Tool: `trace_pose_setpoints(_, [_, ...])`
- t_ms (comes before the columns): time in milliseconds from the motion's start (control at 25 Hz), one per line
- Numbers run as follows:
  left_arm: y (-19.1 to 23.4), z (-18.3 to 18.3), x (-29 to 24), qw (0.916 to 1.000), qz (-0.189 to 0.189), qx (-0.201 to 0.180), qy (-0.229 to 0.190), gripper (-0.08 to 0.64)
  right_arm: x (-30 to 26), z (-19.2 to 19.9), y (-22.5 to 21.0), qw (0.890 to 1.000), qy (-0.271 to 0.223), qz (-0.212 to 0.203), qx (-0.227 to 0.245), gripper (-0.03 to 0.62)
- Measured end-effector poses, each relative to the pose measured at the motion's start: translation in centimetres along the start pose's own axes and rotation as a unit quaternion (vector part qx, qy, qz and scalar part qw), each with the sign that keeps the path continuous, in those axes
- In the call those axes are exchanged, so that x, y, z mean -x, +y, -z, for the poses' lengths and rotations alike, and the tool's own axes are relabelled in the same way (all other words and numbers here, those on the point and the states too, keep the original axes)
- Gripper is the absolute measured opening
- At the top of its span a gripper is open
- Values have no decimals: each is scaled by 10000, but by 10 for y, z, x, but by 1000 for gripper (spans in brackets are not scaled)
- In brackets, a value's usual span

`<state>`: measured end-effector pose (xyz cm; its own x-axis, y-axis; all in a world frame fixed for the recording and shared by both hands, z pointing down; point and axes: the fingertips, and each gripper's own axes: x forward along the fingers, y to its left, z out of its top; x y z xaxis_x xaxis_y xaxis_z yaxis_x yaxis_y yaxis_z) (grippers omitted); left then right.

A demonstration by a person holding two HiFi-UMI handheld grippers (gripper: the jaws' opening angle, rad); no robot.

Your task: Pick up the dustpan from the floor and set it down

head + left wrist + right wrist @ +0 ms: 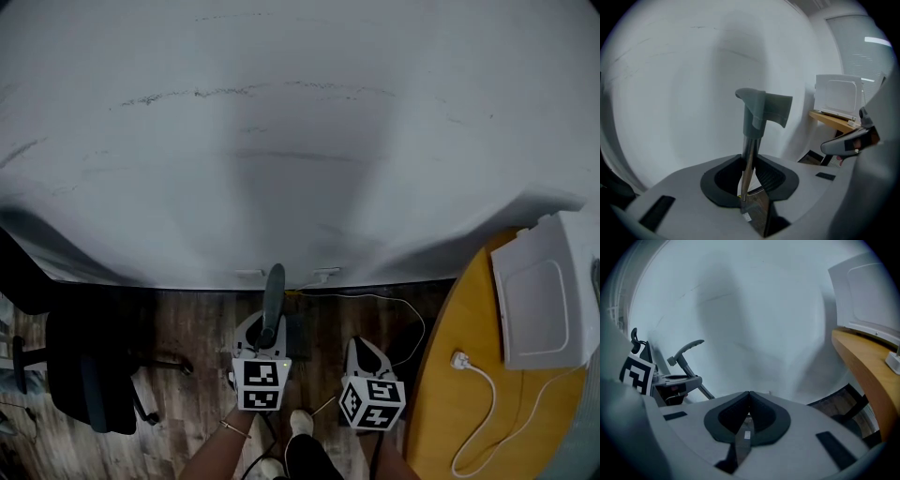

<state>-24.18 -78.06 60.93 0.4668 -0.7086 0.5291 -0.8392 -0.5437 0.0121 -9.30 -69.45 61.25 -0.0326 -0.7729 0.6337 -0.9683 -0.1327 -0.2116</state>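
The left gripper (267,336) is clamped on the dustpan's upright handle (273,295). In the left gripper view the metal shaft (748,157) is seen pinched between the dark pads, with the grey plastic grip (763,110) standing above them. The pan itself is hidden below the gripper, so whether it rests on the floor cannot be told. The right gripper (367,354) is held just beside the left one, its jaws pressed together with nothing between them.

The pick-up is judged to be done and the set-down to be the step in hand. For the next move, the pan needs to be brought flat onto the floor near the wall. The hold should be released only once the weight is taken by the boards, since a long handle is likely to tip if let go early.

The floor (197,328) is dark wood planking, met by a plain white wall (281,141). A black office chair (89,370) is seen at the left. At the right stands a round yellow table (441,422), on which a white box (544,300) and a white cable with its plug (461,360) are laid.
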Motion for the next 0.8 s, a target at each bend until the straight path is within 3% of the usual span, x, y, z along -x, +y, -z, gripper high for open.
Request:
trace_pose_setpoints(520, [0, 20, -43, 9998, -64, 27, 167, 97, -4, 22, -22, 9994, 125, 188, -263, 32])
trace_pose_setpoints(800, [-9, 28, -64, 9997, 38, -140, 216, 97, -2, 25, -34, 9990, 80, 298, -338, 32])
